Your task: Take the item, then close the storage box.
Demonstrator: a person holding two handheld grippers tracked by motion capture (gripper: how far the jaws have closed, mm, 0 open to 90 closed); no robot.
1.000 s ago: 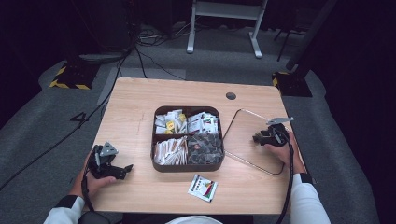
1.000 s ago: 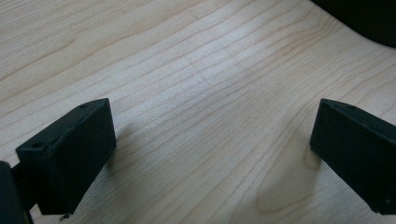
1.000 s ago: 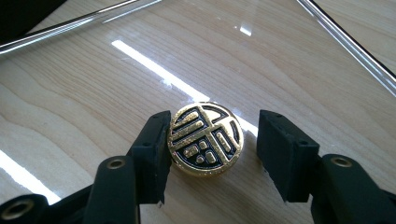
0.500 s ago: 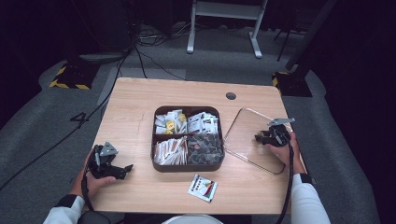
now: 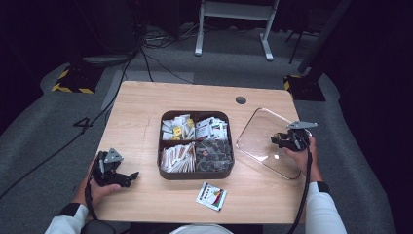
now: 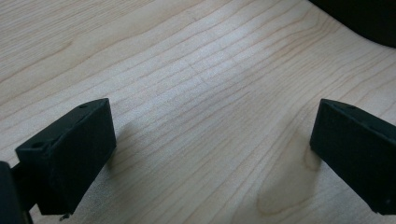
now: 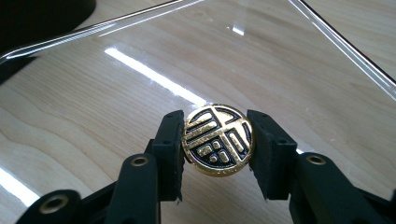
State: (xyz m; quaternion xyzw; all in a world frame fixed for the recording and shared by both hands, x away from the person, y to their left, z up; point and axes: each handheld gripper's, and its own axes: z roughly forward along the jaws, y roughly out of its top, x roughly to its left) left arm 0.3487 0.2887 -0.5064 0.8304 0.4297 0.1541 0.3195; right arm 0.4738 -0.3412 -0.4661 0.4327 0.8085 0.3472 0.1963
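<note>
A clear lid (image 5: 263, 134) lies flat on the table to the right of the box, with a round gold and black knob (image 7: 217, 140) at its middle. My right gripper (image 5: 281, 140) reaches onto it from the right. Its jaws have just been closing, and in the right gripper view (image 7: 215, 142) both pads press on the knob's sides. At the table's near left my left gripper (image 5: 130, 176) rests in a hand, pointing right. The left gripper view (image 6: 212, 140) has its jaws wide open over bare wood.
A dark brown box (image 5: 159, 146) with four compartments of sachets and packets stands in the middle of the table. One loose packet (image 5: 211, 196) lies near the front edge. A cable hole (image 5: 240, 100) sits at the back right.
</note>
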